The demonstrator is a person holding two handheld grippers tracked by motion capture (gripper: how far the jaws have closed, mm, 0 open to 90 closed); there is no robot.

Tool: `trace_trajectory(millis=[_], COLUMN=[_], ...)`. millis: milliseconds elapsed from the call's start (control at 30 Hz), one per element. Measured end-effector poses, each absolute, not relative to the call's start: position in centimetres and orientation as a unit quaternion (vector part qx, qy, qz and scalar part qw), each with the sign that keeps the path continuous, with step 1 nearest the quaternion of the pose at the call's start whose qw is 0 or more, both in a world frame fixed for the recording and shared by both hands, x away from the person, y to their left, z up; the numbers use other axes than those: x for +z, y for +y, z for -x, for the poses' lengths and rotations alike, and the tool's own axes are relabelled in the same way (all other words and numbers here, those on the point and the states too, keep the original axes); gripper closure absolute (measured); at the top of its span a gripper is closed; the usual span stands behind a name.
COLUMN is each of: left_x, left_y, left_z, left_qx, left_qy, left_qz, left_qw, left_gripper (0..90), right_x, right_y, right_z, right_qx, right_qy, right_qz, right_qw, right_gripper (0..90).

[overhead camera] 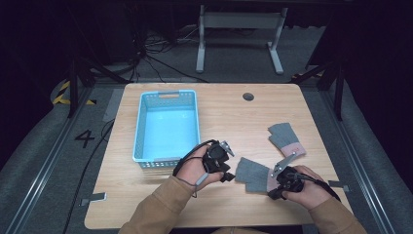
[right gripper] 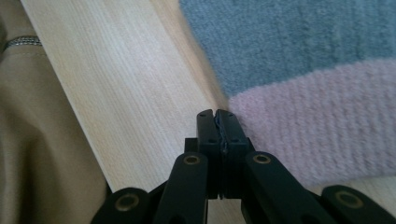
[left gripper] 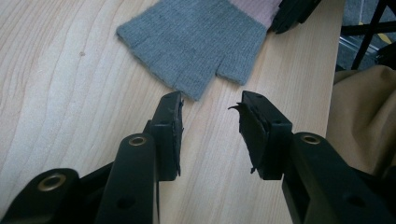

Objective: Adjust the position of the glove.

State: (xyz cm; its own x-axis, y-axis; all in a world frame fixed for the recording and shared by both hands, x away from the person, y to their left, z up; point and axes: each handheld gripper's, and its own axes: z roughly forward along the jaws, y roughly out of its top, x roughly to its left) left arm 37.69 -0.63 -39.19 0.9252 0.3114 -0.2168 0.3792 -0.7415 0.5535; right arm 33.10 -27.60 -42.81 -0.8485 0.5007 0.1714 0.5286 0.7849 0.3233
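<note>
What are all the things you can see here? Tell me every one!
gloves: two, grey with pink cuffs; one near the front edge between the claws, the other farther back on the right
basket: one, light blue, nothing in it, left half of the table
table: one, light wood, with a round hole near the back edge
desk frame: one, grey, on the floor behind the table
cables: several, black, on the floor at the back left
left claw: one, black, jaws apart with nothing between them, just short of the near glove
right claw: one, black, jaws together, at the near glove's pink cuff
sleeves: two, tan, at the bottom
</note>
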Motion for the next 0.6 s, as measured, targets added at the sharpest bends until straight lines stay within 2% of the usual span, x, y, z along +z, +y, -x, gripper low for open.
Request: trace_trajectory(millis=[600], left_x=[-39.3], left_y=[-0.4], left_z=[-37.6], left_qx=[-0.056], left_qy=[0.19], left_qz=[-0.931], left_qw=[0.305], left_gripper=[59.8], right_x=[-43.0], right_y=[-29.5], right_z=[-34.4], right_qx=[-0.189], right_qy=[-0.931], right_qz=[0.311], right_qw=[0.011], right_gripper=[90.0])
